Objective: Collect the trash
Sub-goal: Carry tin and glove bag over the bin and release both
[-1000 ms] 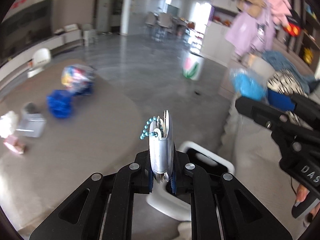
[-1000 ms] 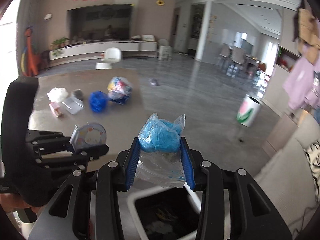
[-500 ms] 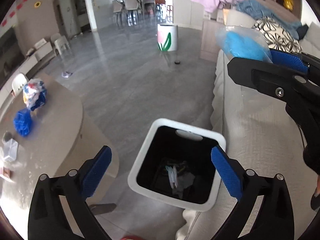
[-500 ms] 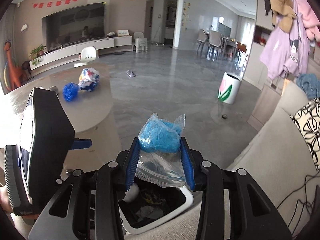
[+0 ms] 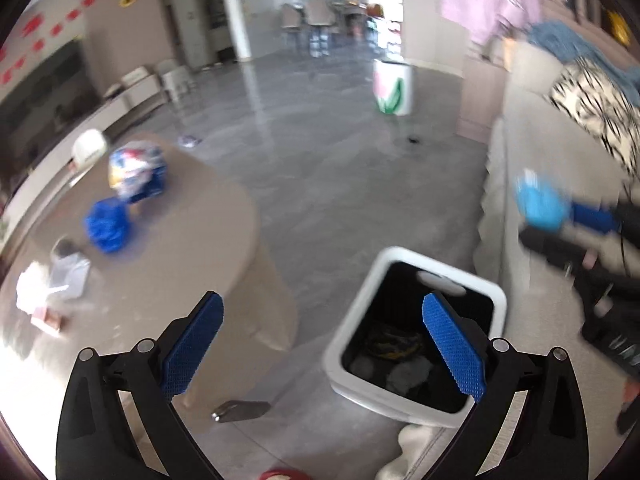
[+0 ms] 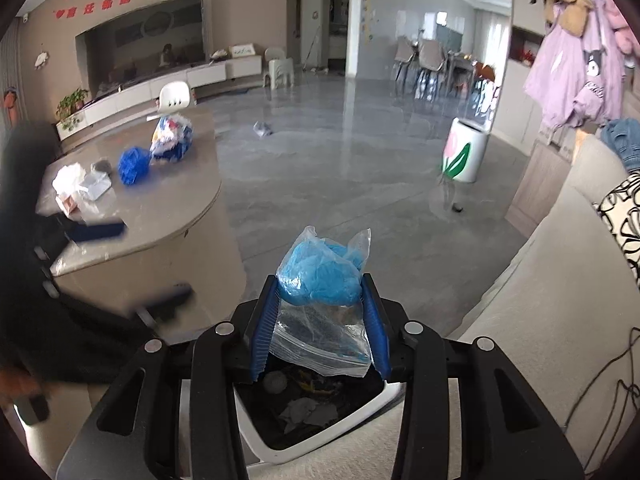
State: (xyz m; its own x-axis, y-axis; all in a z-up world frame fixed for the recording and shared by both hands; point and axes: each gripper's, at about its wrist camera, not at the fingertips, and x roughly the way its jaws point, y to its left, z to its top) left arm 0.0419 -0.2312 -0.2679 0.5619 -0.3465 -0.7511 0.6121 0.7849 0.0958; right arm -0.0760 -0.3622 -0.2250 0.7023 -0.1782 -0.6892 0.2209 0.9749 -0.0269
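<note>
The left gripper (image 5: 322, 332) has its two blue ribbed pads spread wide apart and nothing is between them. It hangs above the grey floor, between the round beige table (image 5: 192, 248) and the white square trash bin with black inside (image 5: 416, 340). Crumpled papers and a yellow-black piece lie at the bottom of this bin.

The right gripper (image 6: 320, 300) is pressed closed on a clear plastic bag with crumpled light blue material inside (image 6: 322, 280); the bag stands up between the pads and its lower transparent part hangs down. It is directly over the opening of the trash bin (image 6: 304, 412), which stands just beside the light grey sofa (image 6: 540, 280).

On the table some trash remains: a dark blue crumpled ball (image 6: 134, 166), a colourful plastic bag with white and blue print (image 6: 172, 140), a white crumpled tissue (image 6: 68, 178) and a small clear plastic packet (image 6: 96, 186). Far on the floor stands a white bin with a tulip picture (image 6: 464, 156)
</note>
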